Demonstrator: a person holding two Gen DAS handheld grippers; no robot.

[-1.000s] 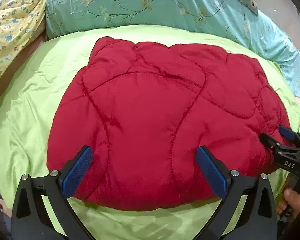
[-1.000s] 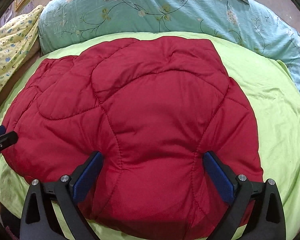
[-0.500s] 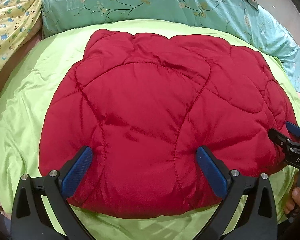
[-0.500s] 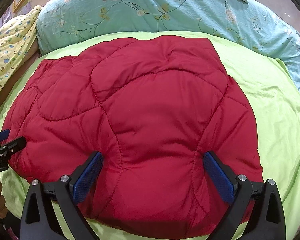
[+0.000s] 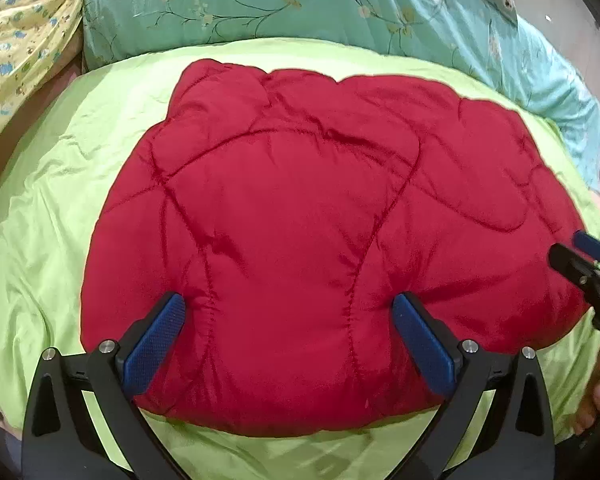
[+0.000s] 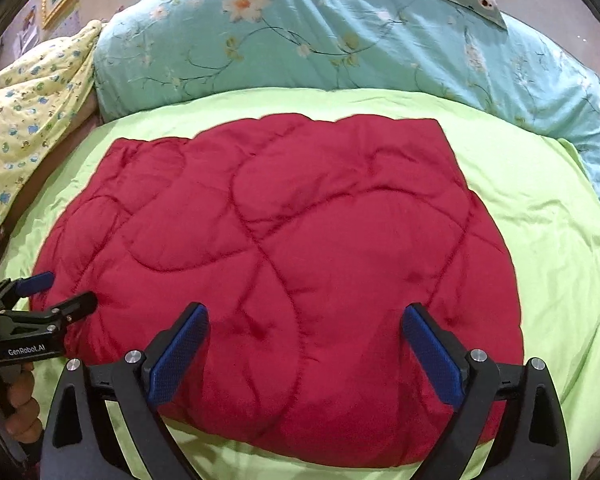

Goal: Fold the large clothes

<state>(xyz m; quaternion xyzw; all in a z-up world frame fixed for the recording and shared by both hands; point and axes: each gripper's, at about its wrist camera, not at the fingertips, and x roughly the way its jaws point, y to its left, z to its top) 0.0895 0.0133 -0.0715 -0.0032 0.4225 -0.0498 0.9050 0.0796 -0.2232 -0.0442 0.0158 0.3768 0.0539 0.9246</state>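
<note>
Left wrist view first: red quilted jacket (image 5: 300, 240) is lying flat and already folded into a puffy block on the lime green bedspread (image 5: 60, 200), I'd guess so it stays put while the edges get lined up. Left gripper (image 5: 288, 336) is wide open over the near hem, pads either side of the fabric, holding nothing. Right wrist view: same jacket (image 6: 300, 260) sits right under the right gripper (image 6: 304, 352), fingers spread wide too, nothing clamped, the near edge between them. Teal floral pillow (image 6: 340, 40) is well behind it, out of the way.
</note>
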